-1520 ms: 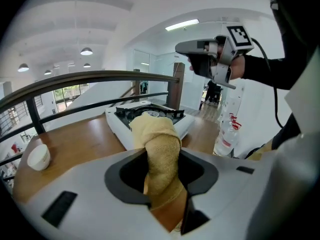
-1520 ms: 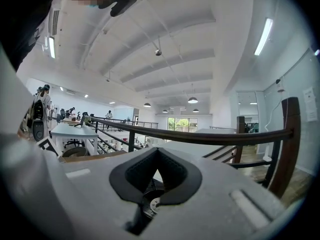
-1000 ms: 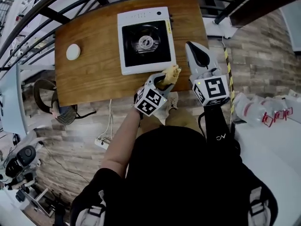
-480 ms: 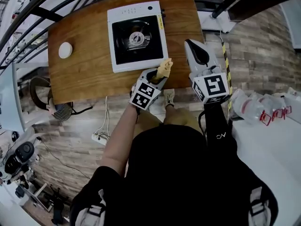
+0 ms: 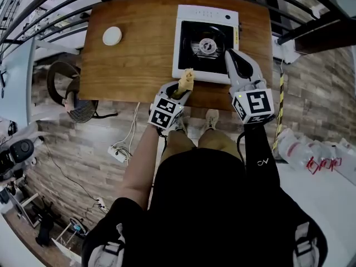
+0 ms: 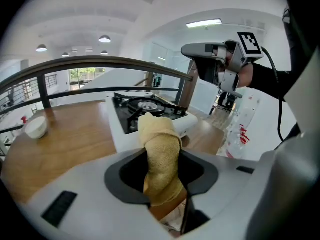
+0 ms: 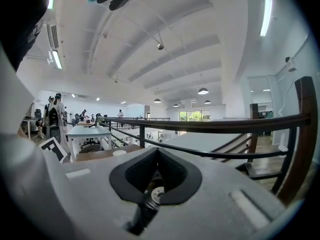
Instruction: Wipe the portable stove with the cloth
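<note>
Wood table [image 5: 139, 43] up against a dark railing [image 6: 100, 63], office floor way off behind it, that was the setting. Stove [image 5: 189, 21] sat on the right half of the table, with a small white bowl [image 5: 112, 35] well apart on the left. My left gripper [image 5: 181, 88] was clamped on the cloth [image 5: 186, 81], a yellow bundle rolled up and poking straight out past the fingers, long axis pointing at the stove. From the head view its tip was right at the stove's near-left corner. I couldn't tell if it was touching the white rim or just above it. So the whole top lay ahead and to the right of the cloth, and I figured the wipe had to push forward and across from there. My right gripper [image 5: 236, 60] had its fingers pressed together on nothing and hung over the stove's right side, just beside the burner [image 5: 208, 45]. That's the bit that bugged me: it was parked exactly where the cloth would have to sweep, and the raised burner grate looked like something the cloth could snag on.
</note>
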